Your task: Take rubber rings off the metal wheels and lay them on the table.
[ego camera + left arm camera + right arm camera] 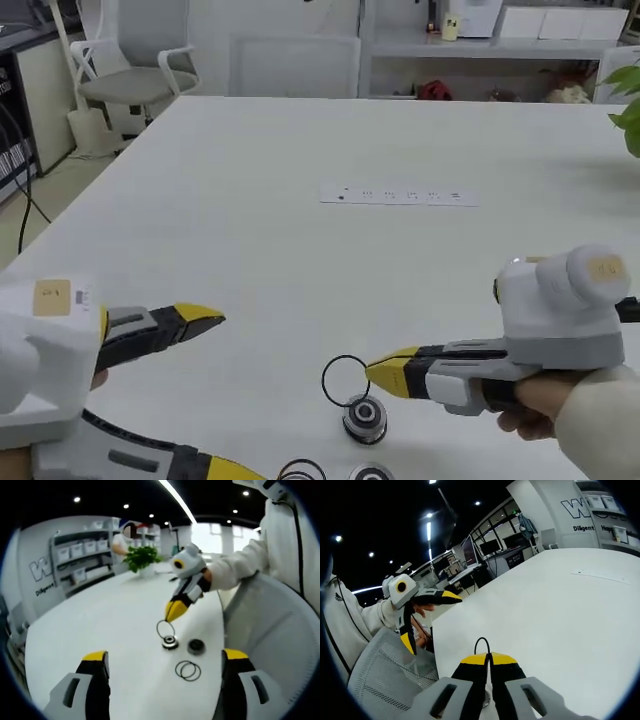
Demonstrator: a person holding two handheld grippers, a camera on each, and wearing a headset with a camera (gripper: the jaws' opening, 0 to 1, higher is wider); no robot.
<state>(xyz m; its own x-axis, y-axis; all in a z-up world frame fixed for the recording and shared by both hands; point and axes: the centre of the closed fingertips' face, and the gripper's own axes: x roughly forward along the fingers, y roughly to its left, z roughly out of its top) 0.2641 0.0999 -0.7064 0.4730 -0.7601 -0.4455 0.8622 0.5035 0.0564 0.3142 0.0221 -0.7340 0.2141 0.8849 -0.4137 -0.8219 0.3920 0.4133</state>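
Nearest me, below and just left of my right gripper point(372, 373), two rubber rings point(188, 670) lie flat on the table point(300, 250), so I judge the job well begun. Beside them sits a darker wheel point(196, 646); I cannot tell whether it carries a ring. Directly under the right gripper's tips stands a metal wheel point(365, 417). The jaws are pinched together on a third ring point(324, 380), which hangs at that wheel's top edge and is not yet laid down. That hand reaches in level from the right. My left gripper point(240, 397) hangs well apart to the left, jaws spread wide, empty.
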